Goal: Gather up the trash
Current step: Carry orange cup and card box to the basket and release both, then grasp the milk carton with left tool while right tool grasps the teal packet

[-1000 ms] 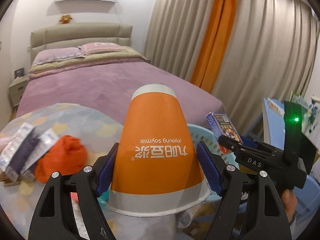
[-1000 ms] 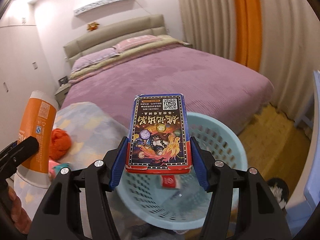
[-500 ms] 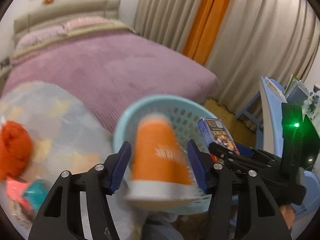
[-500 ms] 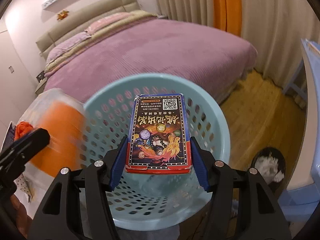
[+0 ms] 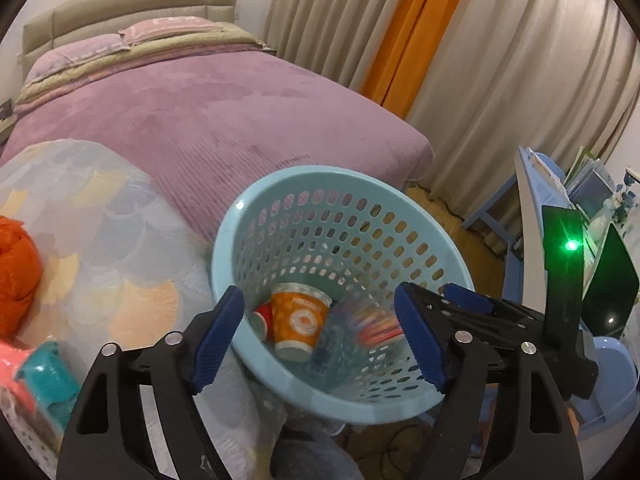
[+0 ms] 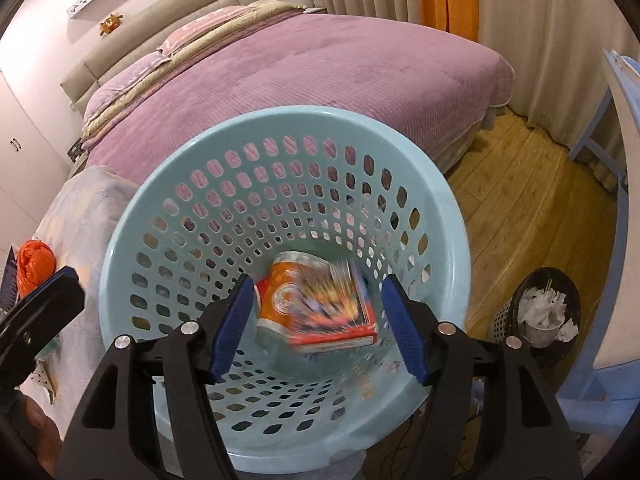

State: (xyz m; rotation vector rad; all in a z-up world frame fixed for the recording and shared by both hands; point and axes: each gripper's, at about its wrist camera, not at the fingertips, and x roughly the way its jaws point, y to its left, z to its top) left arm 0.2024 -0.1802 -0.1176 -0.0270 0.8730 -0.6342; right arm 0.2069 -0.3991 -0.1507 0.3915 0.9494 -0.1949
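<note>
Both my grippers hang over the round pale-blue perforated plastic basket [image 6: 132, 216], and both have their fingers spread with nothing between the blue pads. My left gripper [image 5: 320, 336] is over the near-left rim of the basket, my right gripper [image 6: 316, 324] over its near rim. The orange paper cup with white bands [image 5: 300, 322] lies on its side at the bottom of the basket, a red-and-white scrap just beside it. The flat dark printed cardboard box with a red edge [image 6: 336, 308] is blurred, inside the basket and over the cup, so probably in mid-fall

Risks: the basket looks tilted toward me beside the table with the pastel patterned cloth [image 5: 100, 248]; bumping its rim when pulling away could tip it and spill everything. The box could bounce off the cup, but the walls look deep enough. More trash waits left of the basket on the cloth, the crumpled orange plastic bag [image 5: 16, 272] and the teal-and-pink wrapper [image 5: 44, 376]; the thin bag may slip out of a wide pinch
</note>
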